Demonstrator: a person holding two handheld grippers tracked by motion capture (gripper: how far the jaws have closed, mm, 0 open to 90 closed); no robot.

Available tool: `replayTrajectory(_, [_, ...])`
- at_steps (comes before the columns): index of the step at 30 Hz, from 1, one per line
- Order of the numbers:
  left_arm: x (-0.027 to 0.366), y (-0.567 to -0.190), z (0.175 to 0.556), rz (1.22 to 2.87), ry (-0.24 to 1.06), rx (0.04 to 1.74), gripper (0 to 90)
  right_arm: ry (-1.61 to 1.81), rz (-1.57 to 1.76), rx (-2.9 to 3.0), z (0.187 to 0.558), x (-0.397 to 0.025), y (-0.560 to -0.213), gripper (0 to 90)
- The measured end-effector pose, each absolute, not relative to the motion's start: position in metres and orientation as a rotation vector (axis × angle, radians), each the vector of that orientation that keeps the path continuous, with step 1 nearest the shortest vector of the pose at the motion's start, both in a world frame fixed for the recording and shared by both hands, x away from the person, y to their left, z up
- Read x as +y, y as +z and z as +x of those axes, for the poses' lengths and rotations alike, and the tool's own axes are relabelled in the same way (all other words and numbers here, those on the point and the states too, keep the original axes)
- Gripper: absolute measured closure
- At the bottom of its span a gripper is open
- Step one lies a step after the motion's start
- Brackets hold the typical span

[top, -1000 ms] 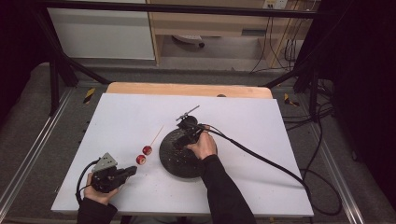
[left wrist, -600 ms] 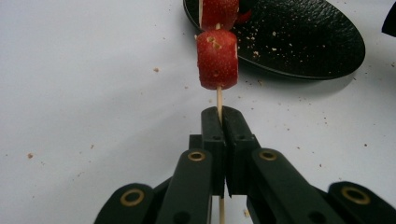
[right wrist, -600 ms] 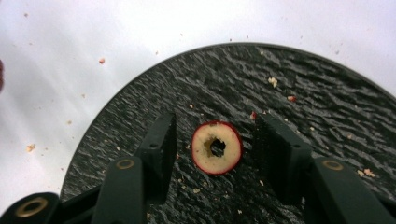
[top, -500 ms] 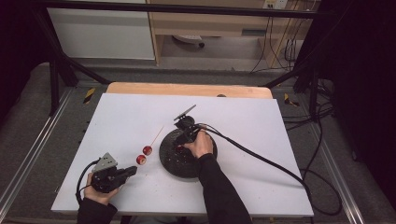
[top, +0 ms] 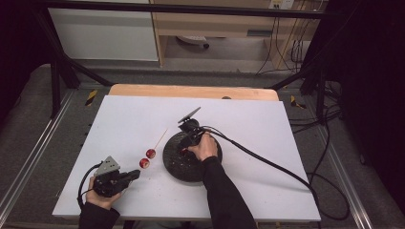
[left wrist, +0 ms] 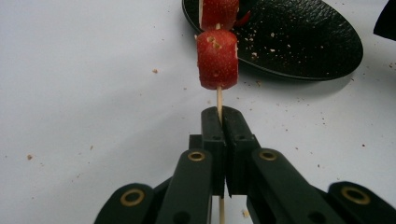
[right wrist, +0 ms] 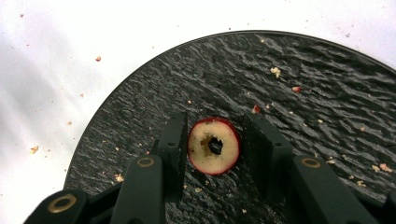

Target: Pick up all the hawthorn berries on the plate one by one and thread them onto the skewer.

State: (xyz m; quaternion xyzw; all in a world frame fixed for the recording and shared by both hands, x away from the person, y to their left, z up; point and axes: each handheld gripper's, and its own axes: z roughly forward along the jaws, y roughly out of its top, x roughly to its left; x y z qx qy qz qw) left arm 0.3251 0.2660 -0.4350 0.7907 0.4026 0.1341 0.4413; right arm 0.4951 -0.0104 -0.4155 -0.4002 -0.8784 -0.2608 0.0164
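In the high view, the left gripper (top: 128, 175) sits left of the black plate (top: 179, 167) while the right gripper (top: 185, 149) hovers over it. The left gripper view shows jaws clamped on a skewer (left wrist: 219, 99) carrying red fruit pieces (left wrist: 217, 59) (plate beyond). In the right gripper view, the jaws stand apart around a cored fruit slice (right wrist: 214, 146) lying on the plate

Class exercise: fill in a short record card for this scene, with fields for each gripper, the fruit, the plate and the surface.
left gripper: shut on skewer
skewer load: two red fruit pieces threaded on it
right gripper: open, jaws either side of a cored fruit slice
black plate: holds the slice, crumbs scattered
table: white top, crumbs near the plate
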Motion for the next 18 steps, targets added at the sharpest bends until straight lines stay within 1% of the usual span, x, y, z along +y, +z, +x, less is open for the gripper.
replayTrajectory(18, [0.2660,-0.4349,0.3254,1.961,0.334,1.000,88.2,-0.800,-1.264,-2.707,0.4968,-0.0113,-0.4143,62.8])
